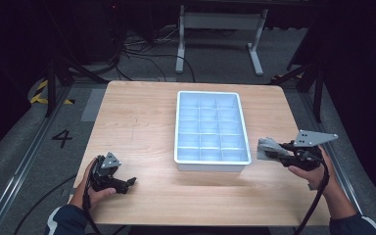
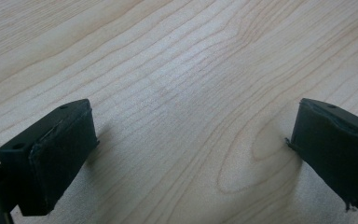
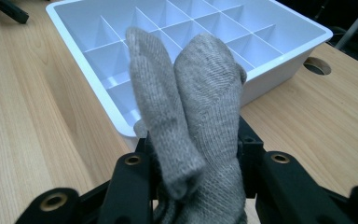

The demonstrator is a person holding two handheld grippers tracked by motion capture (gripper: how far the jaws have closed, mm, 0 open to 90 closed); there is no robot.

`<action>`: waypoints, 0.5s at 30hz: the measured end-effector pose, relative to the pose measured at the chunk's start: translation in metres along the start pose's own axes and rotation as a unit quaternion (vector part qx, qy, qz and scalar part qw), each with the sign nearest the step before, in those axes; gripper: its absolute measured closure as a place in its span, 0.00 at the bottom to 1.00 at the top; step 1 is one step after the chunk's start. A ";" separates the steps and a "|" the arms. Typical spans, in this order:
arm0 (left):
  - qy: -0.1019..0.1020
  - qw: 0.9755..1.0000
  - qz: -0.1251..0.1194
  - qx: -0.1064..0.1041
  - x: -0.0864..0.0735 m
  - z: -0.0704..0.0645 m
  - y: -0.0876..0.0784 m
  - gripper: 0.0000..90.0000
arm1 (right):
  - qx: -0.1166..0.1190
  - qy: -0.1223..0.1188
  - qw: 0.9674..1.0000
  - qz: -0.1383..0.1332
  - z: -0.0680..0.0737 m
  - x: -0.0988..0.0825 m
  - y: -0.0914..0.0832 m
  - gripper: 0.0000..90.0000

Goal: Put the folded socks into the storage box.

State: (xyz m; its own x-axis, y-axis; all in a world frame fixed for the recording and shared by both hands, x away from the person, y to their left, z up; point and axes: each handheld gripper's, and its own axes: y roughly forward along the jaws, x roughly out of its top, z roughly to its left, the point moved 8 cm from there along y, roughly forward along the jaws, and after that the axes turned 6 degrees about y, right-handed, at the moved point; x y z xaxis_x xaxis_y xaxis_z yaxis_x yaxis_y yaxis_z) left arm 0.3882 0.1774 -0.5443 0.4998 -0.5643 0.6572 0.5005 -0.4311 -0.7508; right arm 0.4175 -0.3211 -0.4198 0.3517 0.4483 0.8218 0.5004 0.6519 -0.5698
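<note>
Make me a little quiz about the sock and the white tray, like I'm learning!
1. True or false: the right gripper holds a grey folded sock.
2. Are the left gripper jaws open or shut?
3. What lies in the compartments of the white tray: A) socks, B) nothing, C) blocks?

Key: 1 true. 2 open, over the bare wooden table. 3 B.

Grey knitted cloth (image 3: 191,112), glossy white plastic tray (image 3: 284,70), matt pale wood-grain table (image 2: 177,70).
</note>
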 end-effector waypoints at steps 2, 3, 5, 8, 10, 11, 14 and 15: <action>0.000 1.000 0.000 0.000 0.000 0.000 0.000 0.00 | 0.000 -0.005 1.000 0.001 0.000 0.003 0.001 0.74; 0.000 1.000 0.000 0.000 0.000 0.000 0.000 0.00 | 0.000 -0.005 1.000 0.001 0.001 0.005 0.001 0.74; 0.000 1.000 0.001 0.000 0.000 0.000 0.000 0.00 | 0.001 -0.009 1.000 0.002 0.002 0.008 0.003 0.74; 0.000 1.000 0.000 0.000 0.000 0.000 0.000 0.00 | 0.002 -0.012 1.000 0.002 0.002 0.011 0.005 0.74; 0.000 1.000 0.001 0.000 0.000 0.000 0.000 0.00 | 0.003 -0.013 1.000 0.003 0.003 0.013 0.007 0.74; 0.000 1.000 0.001 0.000 0.000 0.000 0.000 0.00 | 0.003 -0.015 1.000 0.004 0.003 0.014 0.008 0.74; 0.001 1.000 0.001 -0.001 0.000 0.000 0.000 0.00 | 0.005 -0.019 1.000 0.004 0.004 0.017 0.011 0.74; 0.001 1.000 0.001 -0.001 0.000 0.000 0.000 0.00 | 0.006 -0.018 1.000 0.004 0.005 0.019 0.013 0.74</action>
State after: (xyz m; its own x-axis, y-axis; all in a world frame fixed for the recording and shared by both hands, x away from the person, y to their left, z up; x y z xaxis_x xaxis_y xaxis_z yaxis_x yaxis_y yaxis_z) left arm 0.3881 0.1776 -0.5443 0.5000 -0.5659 0.6556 0.4988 -0.4307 -0.7521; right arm 0.4267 -0.3010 -0.4112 0.3270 0.4759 0.8165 0.4870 0.6555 -0.5771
